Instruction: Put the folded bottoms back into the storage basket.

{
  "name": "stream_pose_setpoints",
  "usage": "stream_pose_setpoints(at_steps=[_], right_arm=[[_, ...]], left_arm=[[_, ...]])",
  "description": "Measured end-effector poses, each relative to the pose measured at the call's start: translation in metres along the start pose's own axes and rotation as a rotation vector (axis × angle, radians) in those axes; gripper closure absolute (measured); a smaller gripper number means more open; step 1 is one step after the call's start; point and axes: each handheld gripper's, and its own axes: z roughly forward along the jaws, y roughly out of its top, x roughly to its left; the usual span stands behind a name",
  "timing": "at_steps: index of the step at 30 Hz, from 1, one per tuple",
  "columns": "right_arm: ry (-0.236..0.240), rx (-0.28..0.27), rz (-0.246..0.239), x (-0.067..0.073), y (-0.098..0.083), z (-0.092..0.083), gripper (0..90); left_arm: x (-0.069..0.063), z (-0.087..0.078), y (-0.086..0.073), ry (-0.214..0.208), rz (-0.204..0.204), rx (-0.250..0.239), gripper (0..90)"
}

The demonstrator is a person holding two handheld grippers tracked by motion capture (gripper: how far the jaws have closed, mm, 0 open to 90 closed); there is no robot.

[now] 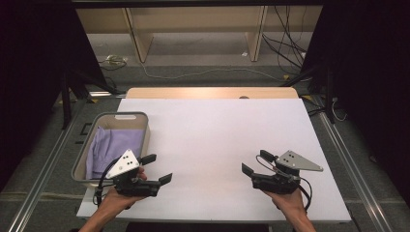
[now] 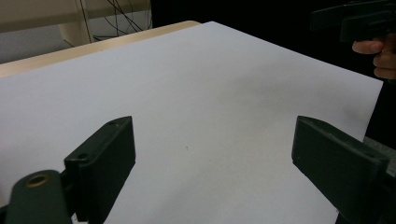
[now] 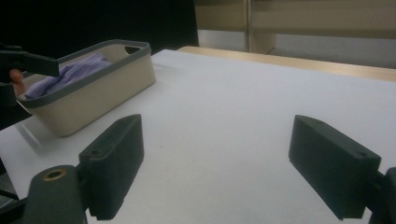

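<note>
A beige basket [image 1: 143, 126] with a grey rim stands at the table's left edge, and a folded lilac cloth [image 1: 109, 147] lies inside it. In the right gripper view the basket [image 3: 100, 91] and cloth [image 3: 70, 72] sit at the left. My left gripper [image 1: 156, 168] is held low near the front left, just right of the basket, jaws wide apart with nothing between them [image 2: 212, 154]. My right gripper [image 1: 254, 162] hovers at the front right, open too, over bare white table [image 3: 215, 156].
The white table top [image 1: 212, 135] has a wooden strip along its far edge. Beyond it stand a pale shelf unit [image 1: 193, 29] and loose cables on the floor [image 1: 285, 48]. Dark curtains flank both sides. Metal rails run along the floor left and right.
</note>
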Motion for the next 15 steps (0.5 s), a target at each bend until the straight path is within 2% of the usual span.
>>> stream_pose_setpoints(at_steps=[10, 15], right_arm=[[-0.006, -0.008, 0.001, -0.0007, 0.0003, -0.0014, 18.9], [-0.005, -0.011, 0.001, -0.0008, 0.0007, -0.0016, 18.9]], left_arm=[[-0.0003, 0.002, 0.0003, -0.001, -0.009, -0.006, 12.7], [0.0015, -0.0005, 0.002, 0.001, -0.017, -0.03, 12.5]])
